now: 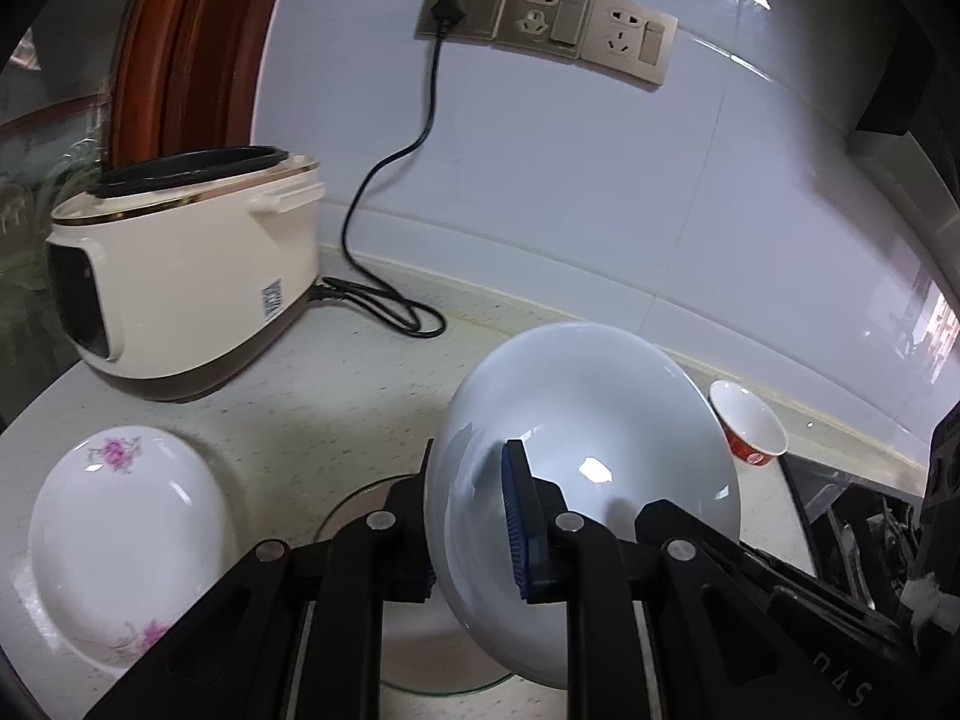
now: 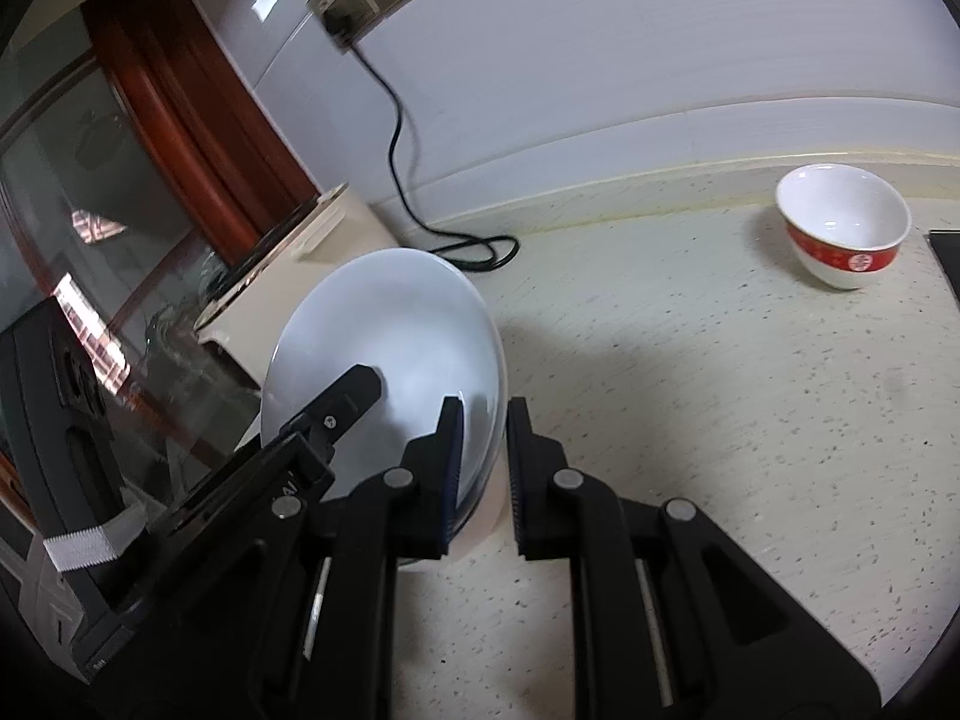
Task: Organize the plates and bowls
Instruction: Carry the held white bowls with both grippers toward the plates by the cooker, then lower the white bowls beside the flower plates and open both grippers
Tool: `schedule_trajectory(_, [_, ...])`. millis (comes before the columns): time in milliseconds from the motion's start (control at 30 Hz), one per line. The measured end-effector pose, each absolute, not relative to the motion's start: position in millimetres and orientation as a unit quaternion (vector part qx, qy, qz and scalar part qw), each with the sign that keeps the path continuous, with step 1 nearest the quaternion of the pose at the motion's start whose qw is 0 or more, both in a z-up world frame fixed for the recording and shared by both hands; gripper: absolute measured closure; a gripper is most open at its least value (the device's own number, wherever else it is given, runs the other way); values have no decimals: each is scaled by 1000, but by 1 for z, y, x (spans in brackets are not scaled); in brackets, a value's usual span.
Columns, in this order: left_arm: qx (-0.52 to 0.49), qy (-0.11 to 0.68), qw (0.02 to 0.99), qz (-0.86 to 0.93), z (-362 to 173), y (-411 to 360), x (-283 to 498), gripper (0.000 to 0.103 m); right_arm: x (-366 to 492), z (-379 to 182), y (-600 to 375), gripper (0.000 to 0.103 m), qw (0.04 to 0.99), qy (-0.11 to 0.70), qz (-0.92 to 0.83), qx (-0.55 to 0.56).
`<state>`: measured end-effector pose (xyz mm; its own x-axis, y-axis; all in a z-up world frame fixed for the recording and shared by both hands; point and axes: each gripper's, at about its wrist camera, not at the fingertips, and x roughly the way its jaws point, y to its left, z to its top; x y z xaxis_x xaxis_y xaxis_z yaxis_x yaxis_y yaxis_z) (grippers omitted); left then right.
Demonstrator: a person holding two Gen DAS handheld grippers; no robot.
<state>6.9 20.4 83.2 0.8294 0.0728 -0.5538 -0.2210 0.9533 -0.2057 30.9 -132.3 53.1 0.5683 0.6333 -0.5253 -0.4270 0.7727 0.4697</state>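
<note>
the left gripper point(image 1: 474, 516) is clamping a round plain white ceramic plate point(image 1: 600, 420), hiding its left finger; the right gripper point(image 2: 485, 474) is hanging with fingers apart, its left finger overlapping that plate's edge.

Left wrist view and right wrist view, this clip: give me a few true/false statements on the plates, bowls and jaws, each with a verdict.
1. The left gripper has its jaws clamped on the rim of the white plate, which is held tilted. True.
2. The right gripper is also clamped on that plate. False: its jaws stand open, one finger in front of the plate and the other off to its side.
3. The red-banded bowl stands upright on the counter, apart from the plate. True.
4. The floral dish is stacked inside the red-banded bowl. False: it lies on the counter by itself, near the rice cooker.
5. The rice cooker's cord is unplugged. False: its plug sits in the wall socket.
</note>
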Motion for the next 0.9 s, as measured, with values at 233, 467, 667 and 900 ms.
schedule_trajectory(233, [-122, 290, 945, 90, 79, 29, -3, 85, 26, 48, -121, 86, 865, 362, 319, 139])
schedule_trajectory(467, [-117, 302, 941, 99, 74, 36, -7, 85, 25, 42, -110, 86, 856, 376, 328, 136])
schedule_trajectory(667, [-112, 312, 938, 105, 67, 42, -7, 85, 24, 39, -102, 85, 854, 383, 329, 125])
schedule_trajectory(900, [-110, 324, 934, 104, 61, 48, -4, 84, 24, 35, -97, 84, 853, 393, 325, 112])
